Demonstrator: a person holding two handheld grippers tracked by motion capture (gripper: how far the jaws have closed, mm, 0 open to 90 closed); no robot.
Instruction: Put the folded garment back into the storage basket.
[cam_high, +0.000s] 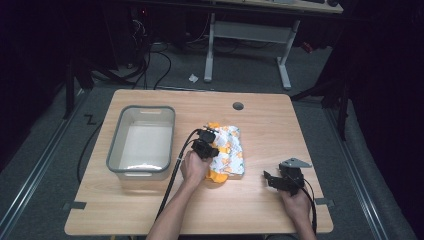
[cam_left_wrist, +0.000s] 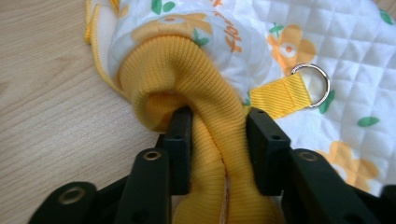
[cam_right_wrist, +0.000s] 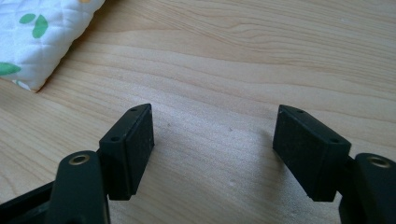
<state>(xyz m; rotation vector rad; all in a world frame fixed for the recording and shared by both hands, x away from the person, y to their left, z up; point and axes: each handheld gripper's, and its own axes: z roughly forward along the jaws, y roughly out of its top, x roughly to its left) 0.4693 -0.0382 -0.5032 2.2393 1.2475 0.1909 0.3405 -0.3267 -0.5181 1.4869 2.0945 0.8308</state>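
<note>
Here your left gripper (cam_left_wrist: 218, 140) clamps the quilted flower-print garment's ribbed yellow cuff (cam_left_wrist: 187, 79) for lifting; your right gripper (cam_right_wrist: 215, 154) waits open, empty, nearby.

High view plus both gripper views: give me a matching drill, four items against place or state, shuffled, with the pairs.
Items
1. left gripper
2. right gripper
3. grey bin
4. metal D-ring

Place or state
A. on a yellow strap of the quilted garment
B. jaws open over bare table
C. stands left of the garment
D. jaws shut on the yellow ribbed cuff

Pairs: 1-D, 2-B, 3-C, 4-A
</note>
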